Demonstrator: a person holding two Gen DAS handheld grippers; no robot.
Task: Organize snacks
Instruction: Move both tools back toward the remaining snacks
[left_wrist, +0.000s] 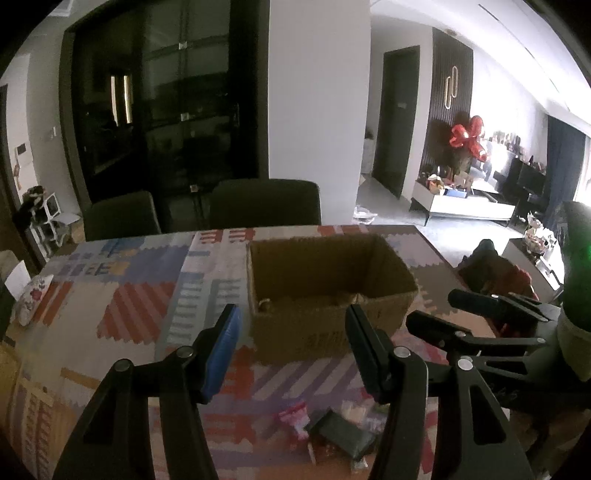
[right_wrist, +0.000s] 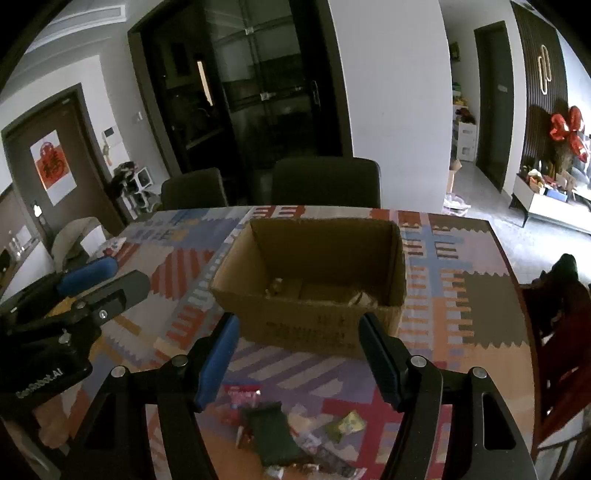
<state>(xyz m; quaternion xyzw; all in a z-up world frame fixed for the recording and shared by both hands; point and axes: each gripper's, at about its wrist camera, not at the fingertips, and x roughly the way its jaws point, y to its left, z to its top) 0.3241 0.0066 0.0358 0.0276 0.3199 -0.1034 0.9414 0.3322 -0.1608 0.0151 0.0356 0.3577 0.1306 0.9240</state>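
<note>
Several snack packets (right_wrist: 291, 428) lie on the counter (right_wrist: 461, 295) beneath both empty, spread fingers (right_wrist: 218, 362), the box (right_wrist: 314, 328) beyond holding few.

walls: white, with a broad white pillar (left_wrist: 319, 92) behind the desk
doors: dark glass doors (right_wrist: 255, 92), unlit behind
chairs: two dark chairs (right_wrist: 327, 181) at the desk's far edge
floor: pale grey tiles (right_wrist: 480, 192)
light: bright daylight from the right
</note>
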